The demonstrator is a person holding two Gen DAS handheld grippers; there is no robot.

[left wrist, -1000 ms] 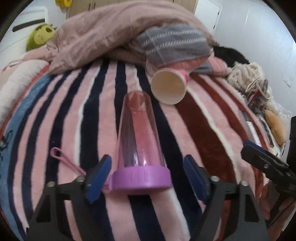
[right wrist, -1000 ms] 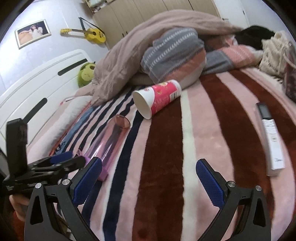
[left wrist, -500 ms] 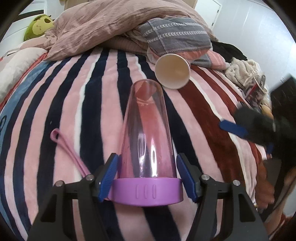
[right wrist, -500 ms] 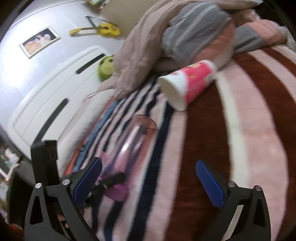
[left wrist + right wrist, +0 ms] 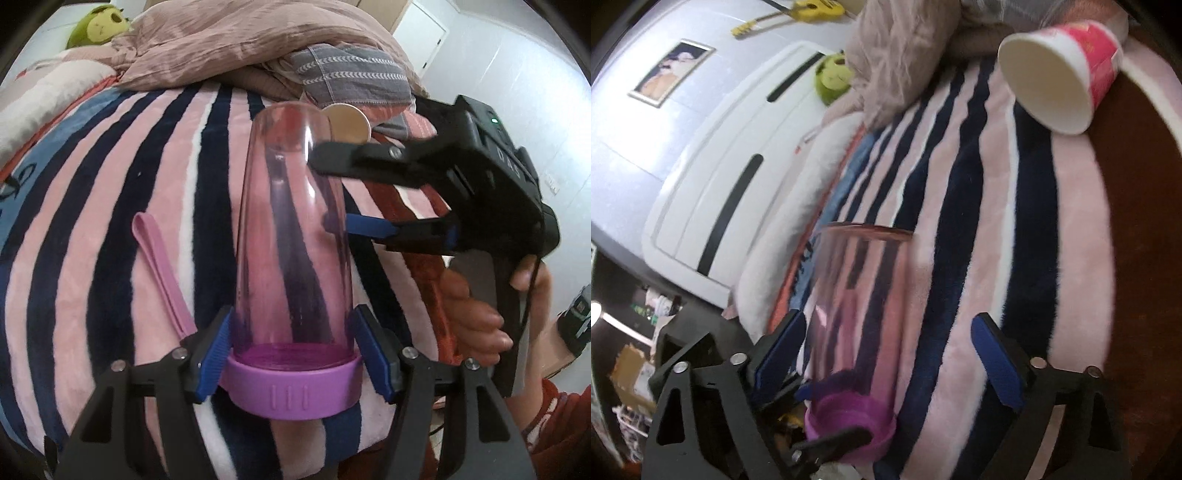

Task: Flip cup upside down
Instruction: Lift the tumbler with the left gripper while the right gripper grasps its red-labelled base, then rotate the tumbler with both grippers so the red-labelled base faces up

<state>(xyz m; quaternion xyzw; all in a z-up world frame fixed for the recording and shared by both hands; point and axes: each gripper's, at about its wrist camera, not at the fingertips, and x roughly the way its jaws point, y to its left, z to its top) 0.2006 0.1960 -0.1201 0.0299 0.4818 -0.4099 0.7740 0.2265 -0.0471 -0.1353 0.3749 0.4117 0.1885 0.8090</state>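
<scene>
A clear pink plastic cup (image 5: 291, 236) with a purple screw lid (image 5: 293, 387) and a pink strap (image 5: 162, 273) is held above the striped blanket. My left gripper (image 5: 291, 354) is shut on the cup just above the lid. My right gripper (image 5: 886, 354) is open, with the cup's body (image 5: 860, 306) between its blue pads; I cannot tell whether they touch it. In the left wrist view the right gripper (image 5: 424, 199) reaches in from the right around the cup's upper part. The lid also shows in the right wrist view (image 5: 849, 417).
A red and white paper cup (image 5: 1060, 70) lies on its side on the striped blanket (image 5: 110, 206), mouth toward me; its rim (image 5: 349, 123) peeks behind the pink cup. Crumpled bedding (image 5: 240, 40) and a green plush toy (image 5: 99, 26) lie at the far end. A white headboard (image 5: 738, 155) stands at left.
My left gripper closed on the pink cup and lifted it off the blanket. My right gripper swung left and came around the cup's body.
</scene>
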